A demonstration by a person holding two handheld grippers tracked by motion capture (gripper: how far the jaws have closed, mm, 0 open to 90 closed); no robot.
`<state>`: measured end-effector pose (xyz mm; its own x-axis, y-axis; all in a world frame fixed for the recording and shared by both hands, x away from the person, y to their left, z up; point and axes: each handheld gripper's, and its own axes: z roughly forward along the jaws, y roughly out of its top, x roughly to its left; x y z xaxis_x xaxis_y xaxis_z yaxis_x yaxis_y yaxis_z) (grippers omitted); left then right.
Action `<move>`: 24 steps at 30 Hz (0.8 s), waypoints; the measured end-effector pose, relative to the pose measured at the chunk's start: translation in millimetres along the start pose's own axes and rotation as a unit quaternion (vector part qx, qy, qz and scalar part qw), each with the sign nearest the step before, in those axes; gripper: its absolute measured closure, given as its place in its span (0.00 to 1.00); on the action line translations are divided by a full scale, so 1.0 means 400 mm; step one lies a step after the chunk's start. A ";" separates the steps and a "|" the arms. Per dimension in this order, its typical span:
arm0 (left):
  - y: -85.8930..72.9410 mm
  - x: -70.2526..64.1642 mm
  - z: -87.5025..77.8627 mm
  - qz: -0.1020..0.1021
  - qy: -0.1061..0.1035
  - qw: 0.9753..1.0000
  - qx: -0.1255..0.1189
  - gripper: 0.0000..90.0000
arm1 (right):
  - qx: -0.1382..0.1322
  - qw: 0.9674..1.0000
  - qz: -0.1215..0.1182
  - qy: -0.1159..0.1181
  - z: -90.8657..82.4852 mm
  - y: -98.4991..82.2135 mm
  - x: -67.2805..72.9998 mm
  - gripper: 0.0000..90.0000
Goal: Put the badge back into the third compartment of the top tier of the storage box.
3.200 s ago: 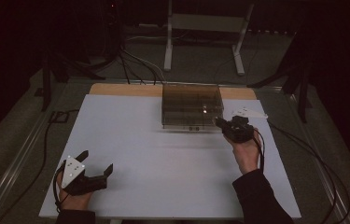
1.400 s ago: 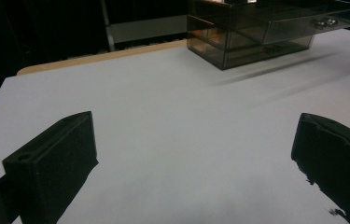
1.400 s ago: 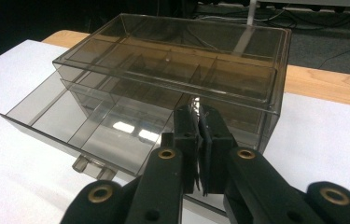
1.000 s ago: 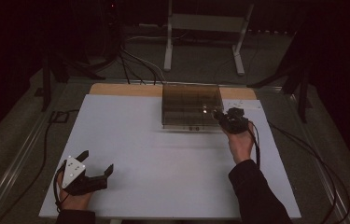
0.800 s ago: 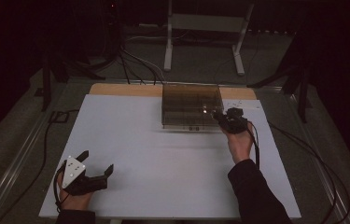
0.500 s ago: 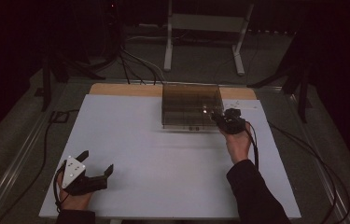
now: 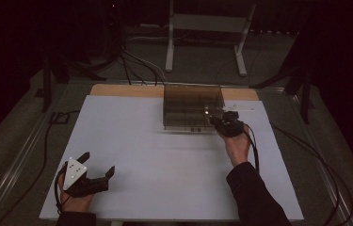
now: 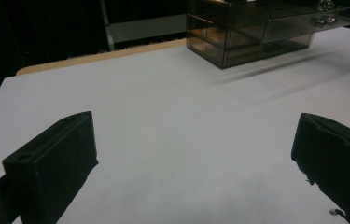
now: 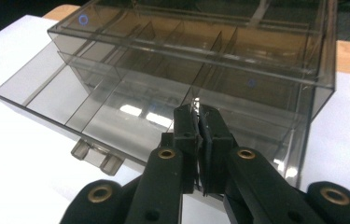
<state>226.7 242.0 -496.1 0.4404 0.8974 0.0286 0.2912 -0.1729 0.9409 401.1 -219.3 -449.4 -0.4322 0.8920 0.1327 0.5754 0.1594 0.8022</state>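
Change since earlier frames: right hand has shifted slightly along the front right of the box compared with about three seconds ago; over the last second it has barely moved, and the left hand has stayed where it was.
Left gripper: black two-jaw left gripper rests at the near left corner of the white table top, with a grey three-cornered plate on its top.
Left jaws: spread wide apart in the left gripper view, with bare white surface between them; nothing is held.
Right gripper: black two-jaw right gripper, held by a hand in a dark sleeve, sits at the front right corner of the box; a black cable trails back from it.
Right jaws: pressed together in the right gripper view, pads almost touching, tips up against the thin clear front wall of the box's drawer; whether a sliver of that wall is pinched between them I cannot tell.
Box: smoky transparent plastic drawer box stands at the far middle of the table, just left of the right gripper.
Drawer: lower clear plastic drawer is pulled partly out, showing dividers inside and two small clear knobs on its front.
Far edge: bare wooden strip runs behind the white top.
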 end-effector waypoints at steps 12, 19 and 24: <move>0.000 0.000 0.000 0.001 0.000 1.000 0.000 0.01 | 0.012 1.000 0.003 0.000 0.009 -0.004 -0.003 0.97; 0.000 0.000 0.000 0.000 -0.001 1.000 0.000 0.01 | 0.012 1.000 0.003 -0.001 0.011 -0.005 -0.006 0.97; -0.001 -0.001 0.000 0.000 -0.002 1.000 0.002 0.01 | 0.013 1.000 0.004 -0.004 0.010 -0.004 -0.009 0.96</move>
<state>226.5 241.6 -496.3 0.4433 0.8959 0.0281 0.2936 -0.1748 0.9398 404.2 -221.1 -453.5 -0.4217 0.8967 0.1344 0.5970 0.1630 0.7855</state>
